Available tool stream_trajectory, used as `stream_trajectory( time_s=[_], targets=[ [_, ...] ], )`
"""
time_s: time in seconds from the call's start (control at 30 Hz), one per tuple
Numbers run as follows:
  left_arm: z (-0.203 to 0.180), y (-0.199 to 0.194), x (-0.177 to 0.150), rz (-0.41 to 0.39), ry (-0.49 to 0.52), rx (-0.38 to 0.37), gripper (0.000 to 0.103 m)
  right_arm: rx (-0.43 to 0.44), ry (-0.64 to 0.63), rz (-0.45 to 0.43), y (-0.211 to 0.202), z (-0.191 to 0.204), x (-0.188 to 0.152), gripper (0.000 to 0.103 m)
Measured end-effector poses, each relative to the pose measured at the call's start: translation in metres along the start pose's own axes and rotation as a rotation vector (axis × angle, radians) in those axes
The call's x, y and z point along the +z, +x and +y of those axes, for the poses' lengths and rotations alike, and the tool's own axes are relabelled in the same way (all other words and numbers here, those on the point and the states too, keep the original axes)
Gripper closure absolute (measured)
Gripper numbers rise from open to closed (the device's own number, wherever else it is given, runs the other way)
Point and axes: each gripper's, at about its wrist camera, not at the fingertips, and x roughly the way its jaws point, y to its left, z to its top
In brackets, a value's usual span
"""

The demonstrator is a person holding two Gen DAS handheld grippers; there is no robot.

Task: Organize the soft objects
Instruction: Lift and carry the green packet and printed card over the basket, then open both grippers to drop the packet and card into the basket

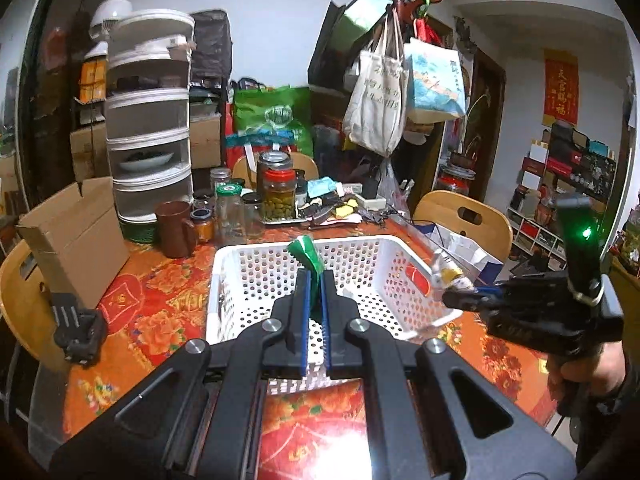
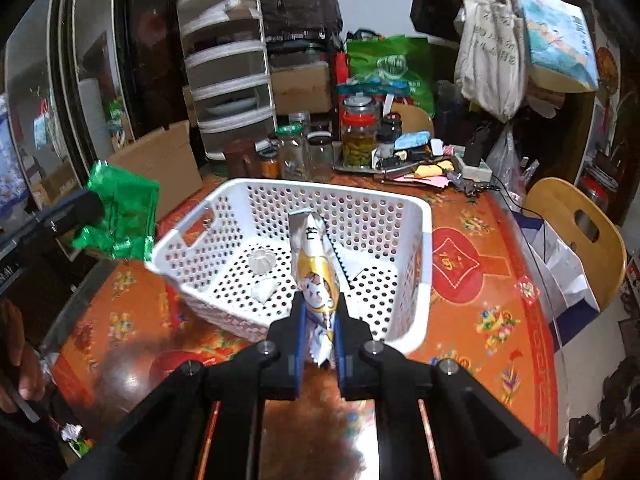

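A white perforated basket stands on the red-orange floral table. My left gripper is shut on a green foil packet and holds it over the basket's near side; the packet also shows in the right wrist view, left of the basket. My right gripper is shut on a white-and-yellow snack packet with a cartoon face, above the basket's near rim; it shows in the left wrist view at the basket's right edge. Two small white pieces lie on the basket floor.
Jars, a brown mug, a white tiered food cover and a cardboard box stand behind and left of the basket. Wooden chairs stand around the table. Small clutter lies at the table's back.
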Motion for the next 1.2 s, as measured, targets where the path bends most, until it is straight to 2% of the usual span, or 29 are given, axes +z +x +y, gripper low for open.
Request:
stream_trajectory(
  time_s=[0.17,0.33,0.5,0.7,0.93,1.03,1.1,1.13,1.2],
  targets=[
    [0.005,0.052,0.018,0.065,-0.010,0.010,0.099,-0.029,-0.015,0.082,0.046,-0.003,0.015,0.093],
    [0.014,0.109,0.016,0.164,-0.022,0.033,0.099,-0.019,0.002,0.159,0.085,-0.007,0.019,0.093],
    [0.027,0.158,0.005,0.265,-0.046,0.056,0.099,-0.051,-0.017,0.208,0.111,-0.003,0.023,0.093],
    [0.032,0.198,-0.008,0.340,-0.046,0.082,0.099,-0.082,-0.023,0.237,0.133,-0.003,0.025,0.093],
    [0.037,0.219,-0.018,0.400,-0.062,0.090,0.099,-0.079,-0.008,0.249,0.141,-0.006,0.025,0.091],
    [0.040,0.224,-0.024,0.417,-0.068,0.093,0.099,-0.073,0.005,0.247,0.140,-0.008,0.025,0.073],
    [0.040,0.227,-0.027,0.435,-0.068,0.086,0.098,-0.070,0.009,0.235,0.138,-0.009,0.026,0.053],
    [0.039,0.226,-0.027,0.433,-0.064,0.089,0.098,-0.057,0.009,0.225,0.135,-0.009,0.027,0.050],
    [0.039,0.227,-0.028,0.434,-0.063,0.082,0.096,-0.061,0.009,0.218,0.131,-0.008,0.028,0.031]
  ],
)
